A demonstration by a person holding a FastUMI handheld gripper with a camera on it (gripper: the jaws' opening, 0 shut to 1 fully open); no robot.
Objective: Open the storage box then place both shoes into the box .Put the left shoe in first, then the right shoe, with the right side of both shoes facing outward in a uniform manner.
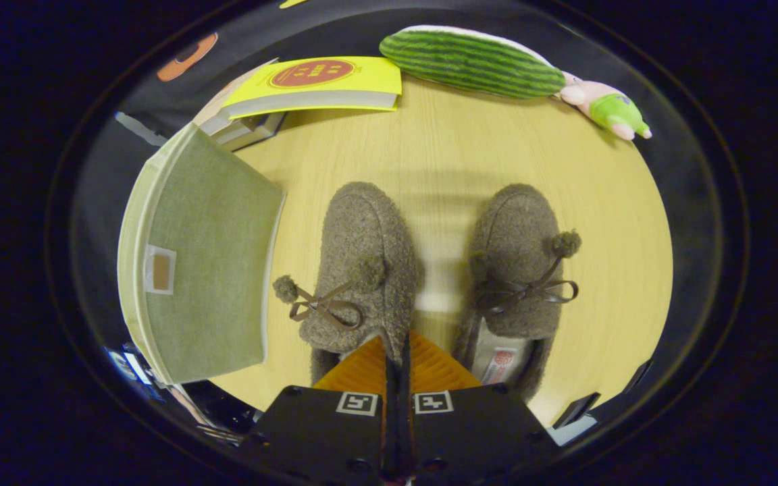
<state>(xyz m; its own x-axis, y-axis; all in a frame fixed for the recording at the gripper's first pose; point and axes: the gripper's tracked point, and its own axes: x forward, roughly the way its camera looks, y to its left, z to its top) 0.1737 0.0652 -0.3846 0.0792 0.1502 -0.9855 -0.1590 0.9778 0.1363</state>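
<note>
Orange gripper (399, 354) pinching left shoe (360, 263) rim, prob.

Yellow book (321, 81) on book stack, watermelon plush (473, 62), pig toy (605, 108) on table (456, 148).

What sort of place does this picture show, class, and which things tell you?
Probably a staged home tabletop for a tidying task: a pale wooden table holds a pair of fuzzy slippers, a closed green fabric storage box, stacked books and a watermelon plush toy. The tool looks shut.
</note>
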